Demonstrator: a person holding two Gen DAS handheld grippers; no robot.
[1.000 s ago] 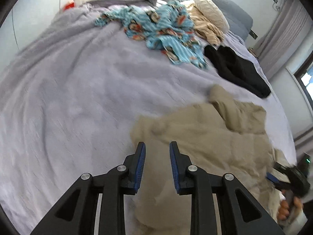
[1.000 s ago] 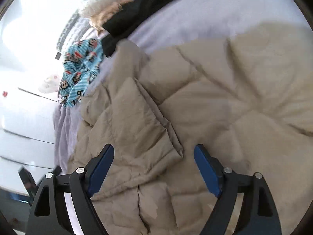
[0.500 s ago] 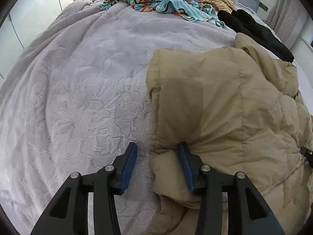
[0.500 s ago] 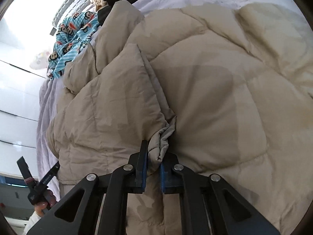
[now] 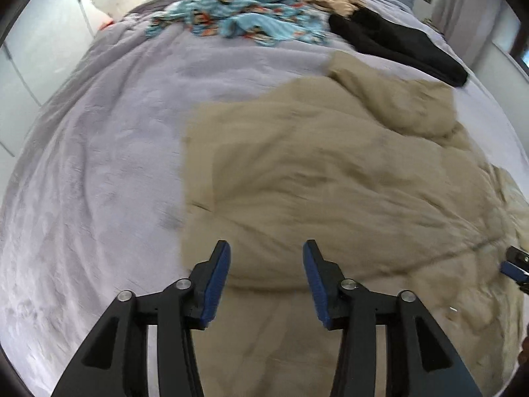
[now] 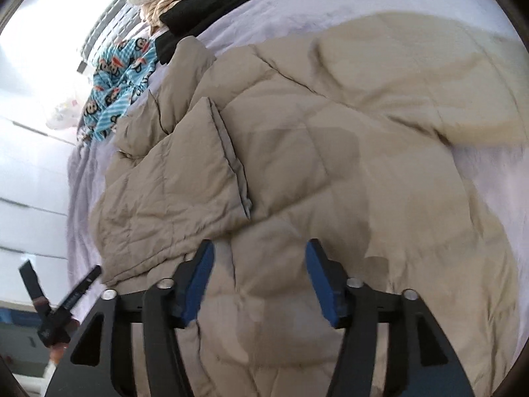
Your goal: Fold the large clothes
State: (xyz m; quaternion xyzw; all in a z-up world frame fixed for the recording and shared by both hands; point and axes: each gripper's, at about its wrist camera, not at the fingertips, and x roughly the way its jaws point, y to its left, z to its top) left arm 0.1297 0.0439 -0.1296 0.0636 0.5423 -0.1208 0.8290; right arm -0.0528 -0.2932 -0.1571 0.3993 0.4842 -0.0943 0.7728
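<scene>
Half a second ago the right gripper (image 6: 259, 281) pinched a flap edge of the puffy beige quilted jacket (image 6: 330, 172) and the left gripper (image 5: 266, 279) bit its side. Now both are spread and empty, hovering above the cloth, likely because that fold is laid. The jacket lies on the lilac fleece bedspread (image 5: 99, 152), the flap turned over at ten o'clock in the right view. The blue cartoon-print garment (image 5: 238, 20) and black garment (image 5: 396, 43) wait at twelve o'clock.
</scene>
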